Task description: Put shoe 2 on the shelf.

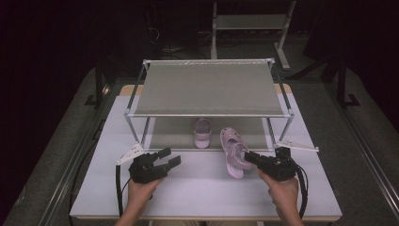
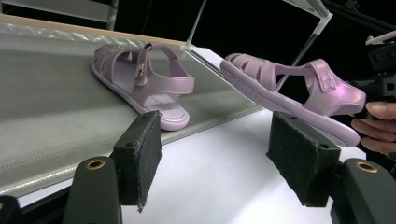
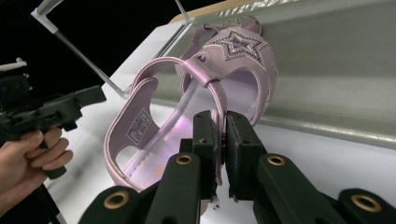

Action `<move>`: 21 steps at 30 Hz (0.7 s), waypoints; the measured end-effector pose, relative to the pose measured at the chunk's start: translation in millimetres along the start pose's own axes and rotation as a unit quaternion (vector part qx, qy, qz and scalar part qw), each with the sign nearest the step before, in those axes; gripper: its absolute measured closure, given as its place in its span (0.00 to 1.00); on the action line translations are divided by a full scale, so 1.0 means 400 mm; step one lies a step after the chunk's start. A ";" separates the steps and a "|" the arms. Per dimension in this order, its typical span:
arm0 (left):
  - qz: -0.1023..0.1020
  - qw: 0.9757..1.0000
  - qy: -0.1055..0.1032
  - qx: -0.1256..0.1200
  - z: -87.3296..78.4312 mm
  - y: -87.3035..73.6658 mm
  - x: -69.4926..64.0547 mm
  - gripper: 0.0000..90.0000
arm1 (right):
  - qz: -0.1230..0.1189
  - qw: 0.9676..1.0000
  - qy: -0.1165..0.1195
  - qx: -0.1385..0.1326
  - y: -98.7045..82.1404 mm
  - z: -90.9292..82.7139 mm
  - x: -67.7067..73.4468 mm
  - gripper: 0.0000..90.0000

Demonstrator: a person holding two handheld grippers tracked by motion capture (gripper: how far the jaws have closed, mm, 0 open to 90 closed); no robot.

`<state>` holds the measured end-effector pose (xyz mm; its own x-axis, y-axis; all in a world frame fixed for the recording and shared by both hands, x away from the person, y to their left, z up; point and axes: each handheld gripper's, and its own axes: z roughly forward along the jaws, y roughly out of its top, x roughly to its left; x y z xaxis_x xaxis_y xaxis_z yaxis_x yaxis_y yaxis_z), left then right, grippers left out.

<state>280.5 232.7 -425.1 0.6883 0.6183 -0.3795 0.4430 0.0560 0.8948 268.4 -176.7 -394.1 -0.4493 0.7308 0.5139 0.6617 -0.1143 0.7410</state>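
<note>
I am in the middle of placing the second shoe of a pair on the rack. My right claw [image 1: 250,157] is closed on the heel strap of a glossy pale pink plastic sandal with a star on the toe [image 1: 234,152], and it carries this sandal tilted, the toe pointing toward 12 o'clock. The toe is just over the front edge of the lower grey fabric shelf [image 1: 169,134] of the two-level metal-frame shoe rack [image 1: 209,87]; the heel is above the white tabletop [image 1: 202,183]. In the left gripper view I see the sole lifted clear of the tabletop.

The other pink sandal of the same kind [image 1: 203,132] already lies flat on the lower shelf, at about 10 o'clock from the carried one and a little apart from it.

My left claw [image 1: 170,158] rests at about 9 o'clock from the carried sandal, well apart from it, with its jaws open and nothing between the foam pads [image 2: 144,154].

I judge the step in hand is the transport into the rack. The next move calls for pushing the sandal further toward 12 o'clock, under the upper shelf, until the heel is also over the fabric. Then I must level it, lower it beside its partner without touching it, and only then open the right claw. The upper shelf is low, so the claw should come in flat.
</note>
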 end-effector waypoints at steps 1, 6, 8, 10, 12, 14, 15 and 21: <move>0.000 1.000 0.000 0.000 -0.001 0.000 0.000 0.38 | -0.002 1.000 -0.001 -0.001 0.004 0.007 0.001 0.92; -0.001 1.000 0.003 -0.003 -0.004 0.001 0.001 0.38 | -0.006 1.000 -0.004 0.000 0.010 0.024 0.004 0.92; 0.000 1.000 0.003 -0.003 -0.005 0.002 0.001 0.38 | -0.005 1.000 -0.003 -0.003 0.012 0.031 0.004 0.92; -0.001 1.000 0.003 -0.003 -0.006 0.001 0.001 0.38 | -0.003 1.000 -0.005 -0.008 0.012 0.038 0.003 0.92; -0.002 1.000 0.002 -0.003 -0.005 0.000 0.001 0.38 | -0.001 1.000 -0.008 -0.011 0.012 0.045 0.001 0.92; -0.001 1.000 0.001 -0.002 -0.003 0.000 0.001 0.38 | 0.000 1.000 -0.012 -0.012 0.013 0.053 0.000 0.92; -0.001 1.000 0.001 -0.002 -0.003 0.000 0.002 0.38 | -0.002 1.000 -0.013 -0.013 0.014 0.058 -0.001 0.92; -0.002 1.000 -0.001 -0.003 -0.002 0.001 0.004 0.38 | 0.004 0.999 -0.019 -0.029 0.024 0.085 -0.014 0.92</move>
<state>281.3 234.3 -425.2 0.6873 0.6171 -0.3831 0.4423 0.0628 0.8947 297.7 -158.8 -404.6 -0.4197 0.7551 0.5036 0.6294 -0.1576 0.7609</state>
